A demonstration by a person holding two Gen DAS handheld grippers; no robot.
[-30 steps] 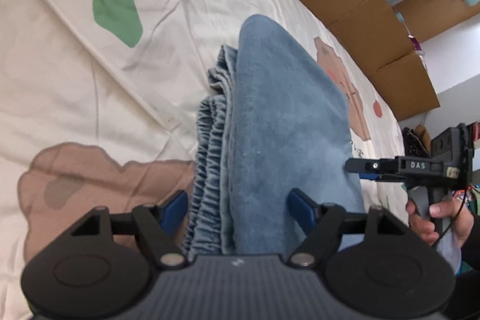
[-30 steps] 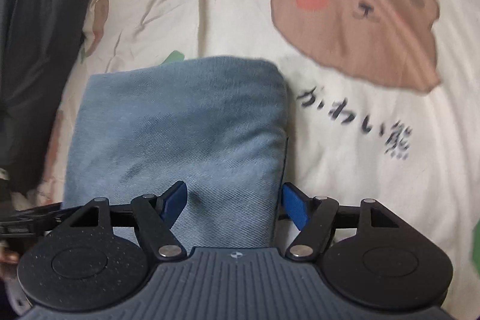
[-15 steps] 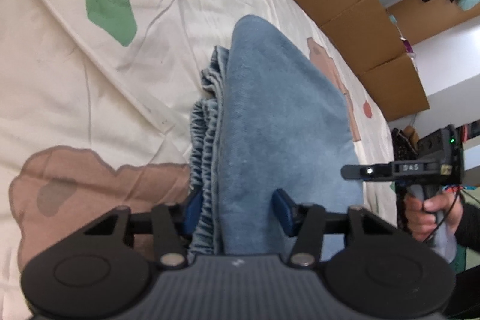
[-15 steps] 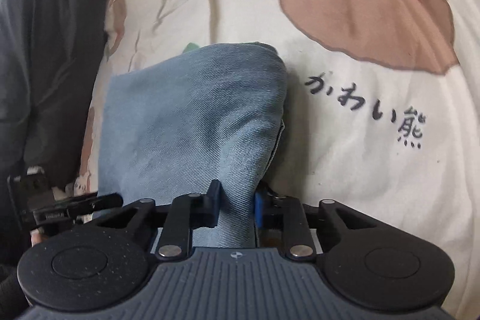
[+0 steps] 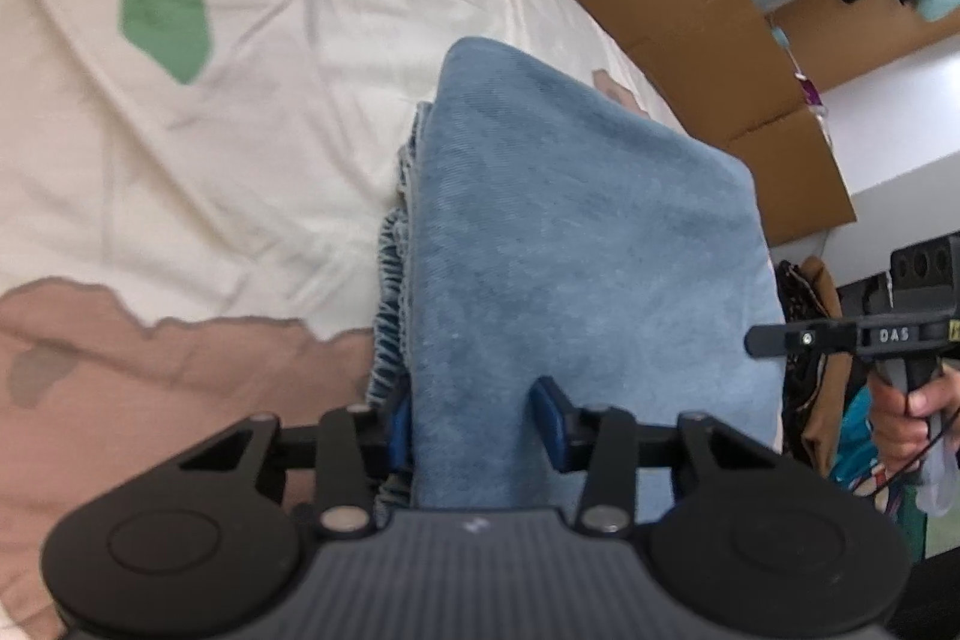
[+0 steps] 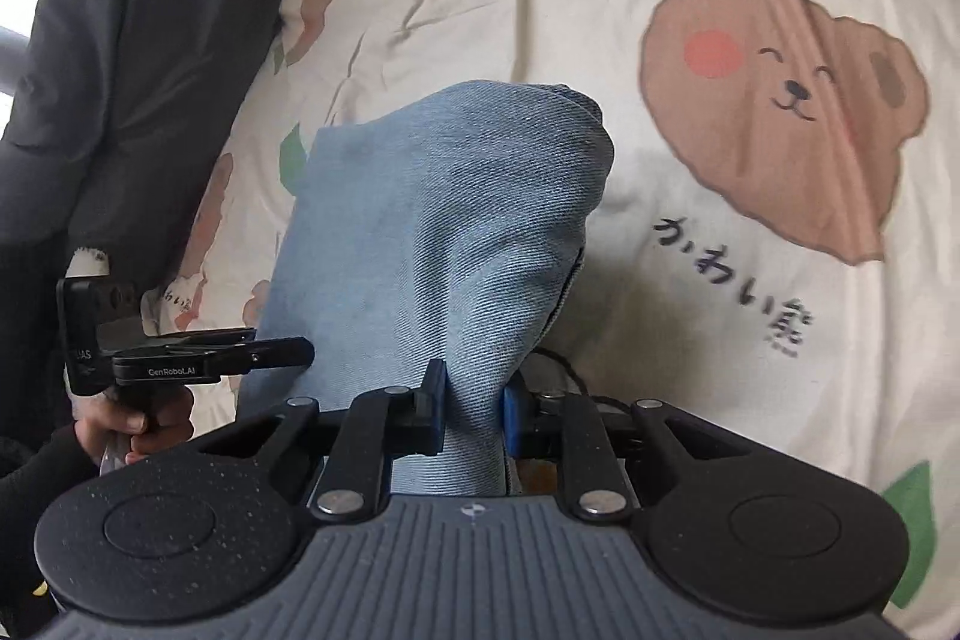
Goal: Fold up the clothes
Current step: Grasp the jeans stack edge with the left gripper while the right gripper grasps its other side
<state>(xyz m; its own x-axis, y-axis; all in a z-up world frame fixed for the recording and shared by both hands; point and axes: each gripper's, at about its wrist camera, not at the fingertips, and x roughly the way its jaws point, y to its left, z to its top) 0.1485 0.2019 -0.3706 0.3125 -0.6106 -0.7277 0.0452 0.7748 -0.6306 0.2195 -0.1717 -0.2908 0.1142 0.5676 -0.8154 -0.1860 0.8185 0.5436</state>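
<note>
The jeans (image 6: pixel 432 232) are blue denim cloth, twill-ribbed and matt, with a gathered waistband (image 5: pixel 390 316). The sheet (image 6: pixel 600 40) is smooth cream cloth, creased, with flat prints. Both grippers are matt black plastic with blue pads (image 5: pixel 549 421) and shiny metal screws (image 6: pixel 339 502). Brown cardboard (image 5: pixel 690 10) looks dull

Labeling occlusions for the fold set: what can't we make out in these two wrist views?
- Left wrist: near end of the blue garment hidden behind the left gripper.
- Right wrist: garment's underside and near end hidden by its bunched cloth and the right gripper.
- Left wrist: motion blur smears the bedsheet print.
- Both views: garment type unclear while folded.
</note>
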